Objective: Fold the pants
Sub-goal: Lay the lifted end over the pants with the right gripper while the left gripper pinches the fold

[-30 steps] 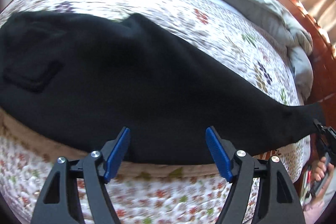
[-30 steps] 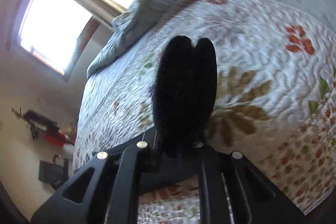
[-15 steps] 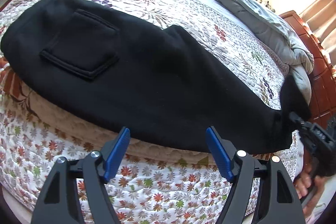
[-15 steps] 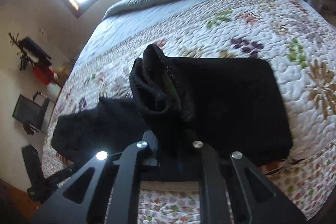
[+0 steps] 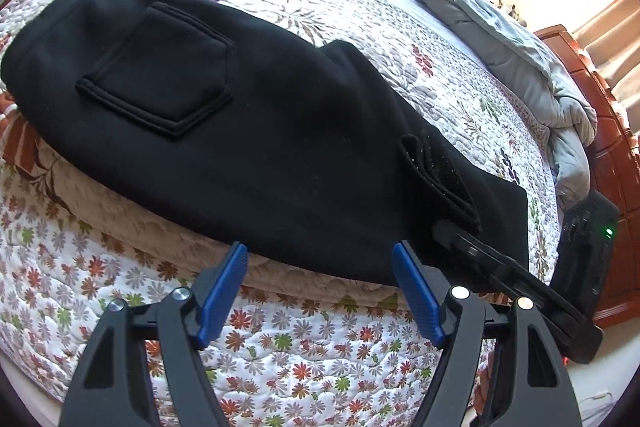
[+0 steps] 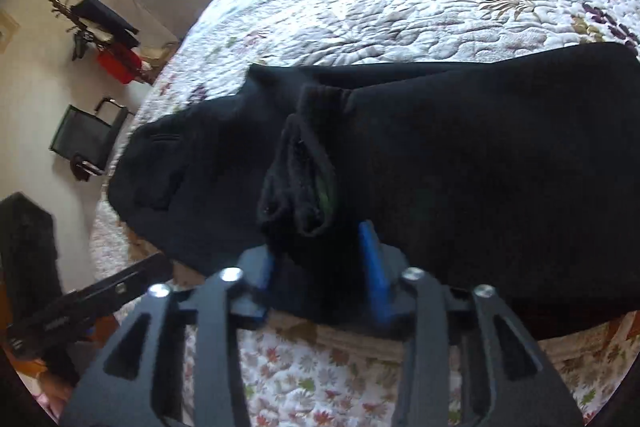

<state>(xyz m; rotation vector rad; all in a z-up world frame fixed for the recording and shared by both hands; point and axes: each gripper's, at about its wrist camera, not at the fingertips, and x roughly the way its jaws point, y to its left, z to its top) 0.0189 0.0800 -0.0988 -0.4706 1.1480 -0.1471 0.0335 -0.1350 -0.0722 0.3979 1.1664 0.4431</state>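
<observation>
Black pants (image 5: 280, 131) lie along the near edge of a floral quilt (image 5: 360, 7), back pocket (image 5: 160, 83) facing up. The legs are folded back, and their cuffs (image 5: 440, 179) rest on top near the right end. My left gripper (image 5: 320, 267) hovers open just in front of the pants' near edge, with nothing between its blue pads (image 5: 224, 279). My right gripper (image 6: 320, 251) is opening. The cuffs (image 6: 304, 179) still sit between its blue pads (image 6: 370, 259), which stand apart from the cloth. In the left wrist view the right gripper (image 5: 448, 229) reaches in from the lower right.
A grey duvet (image 5: 500, 39) is bunched along the far side of the bed. A red-brown wooden headboard (image 5: 612, 147) stands at the right. Against the wall beyond the bed are a dark chair (image 6: 84, 135) and red clutter (image 6: 116, 63). The quilt hangs down the bed's front (image 5: 280, 347).
My right gripper carried the leg cuffs across and laid them on the pants, folding the legs over. Its jaws went from shut to parted. The left gripper shifted a little sideways.
</observation>
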